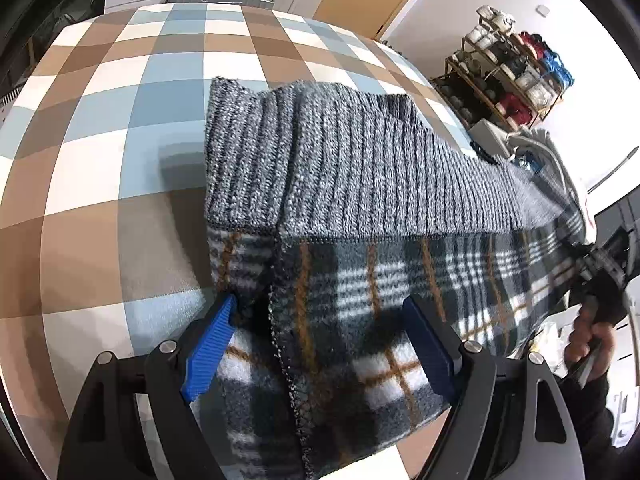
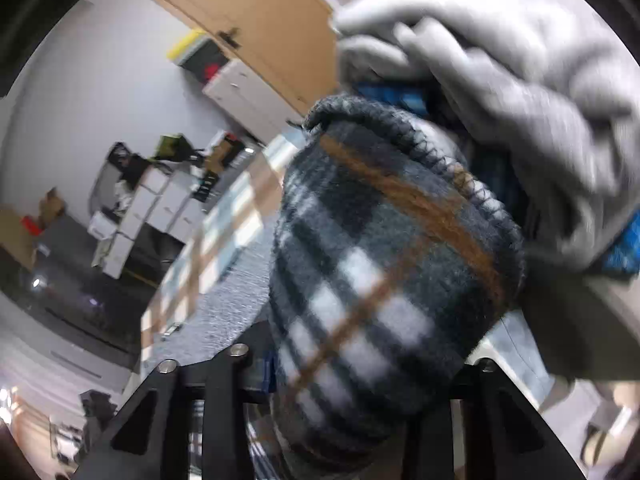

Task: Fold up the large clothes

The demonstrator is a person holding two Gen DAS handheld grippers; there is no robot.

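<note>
Plaid fleece fills your left gripper (image 1: 320, 344) at 6 o'clock: the blue pads (image 1: 208, 350) stand spread, the plaid fleece garment (image 1: 360, 300) draped between them. Its grey ribbed knit hem (image 1: 340, 172) hangs above the checked tablecloth (image 1: 100, 140), stretching toward 3 o'clock to your right gripper (image 1: 600, 264). There the fleece bunches over the fingers, so you cannot tell their state. A grey garment pile (image 2: 500, 60) lies beyond at 1 o'clock.
</note>
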